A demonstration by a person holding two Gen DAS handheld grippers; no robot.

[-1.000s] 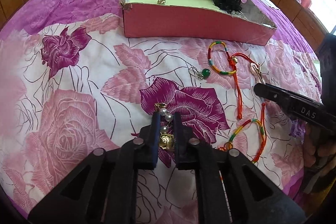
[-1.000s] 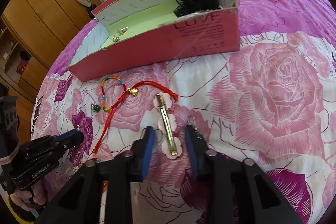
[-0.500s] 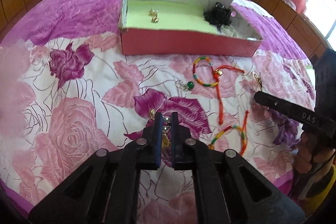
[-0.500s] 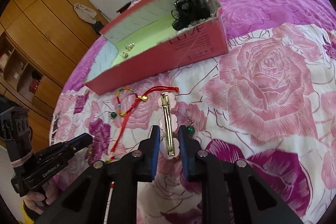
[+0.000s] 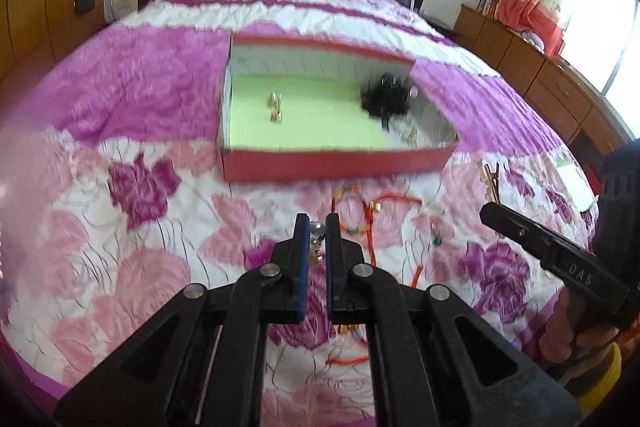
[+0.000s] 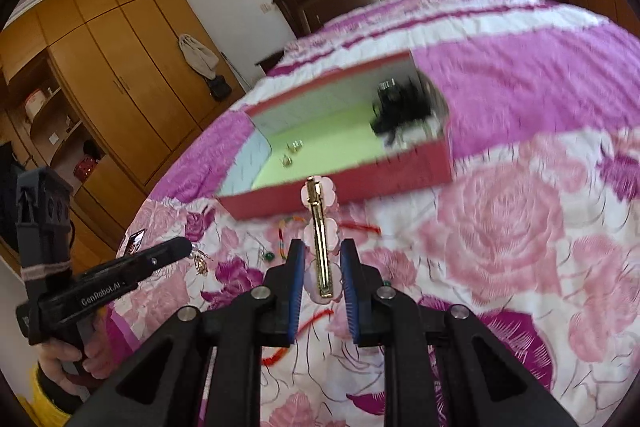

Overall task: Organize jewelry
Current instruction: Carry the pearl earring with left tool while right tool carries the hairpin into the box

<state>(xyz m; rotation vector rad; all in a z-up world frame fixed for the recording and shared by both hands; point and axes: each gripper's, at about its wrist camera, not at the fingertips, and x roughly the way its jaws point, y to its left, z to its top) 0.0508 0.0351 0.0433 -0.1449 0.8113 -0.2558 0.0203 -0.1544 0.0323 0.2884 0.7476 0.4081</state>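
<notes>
Red box (image 5: 332, 163) sits open-topped mid-bed (image 5: 132, 83), green floor mostly bare; gold earrings (image 5: 275, 106) left of centre, black tangle (image 5: 386, 99) in the right corner. Small bits beside the tangle too blurred to name. Bedspread around the box is free on all sides, lots of room behind and left.

Left tool (image 5: 316, 227) nearly closed, pinching a pearl earring (image 5: 317, 233); only the top bead shows clearly, rest is hidden between the pads. In the right view its gold end hangs off the tip, clear of the bed.

Right tool (image 6: 322, 259) clamped on a pink clip (image 6: 320, 243) with a gold bar, held up so the clip's far end overlaps the box's near wall. Lower end of the clip is tucked between the pads.

Left on the bed in front of the box: bracelet (image 5: 352, 211), red cord (image 5: 396, 197), green bead earring (image 5: 437, 235). More cord runs under the left tool, cut off. Both views motion-blurred.
</notes>
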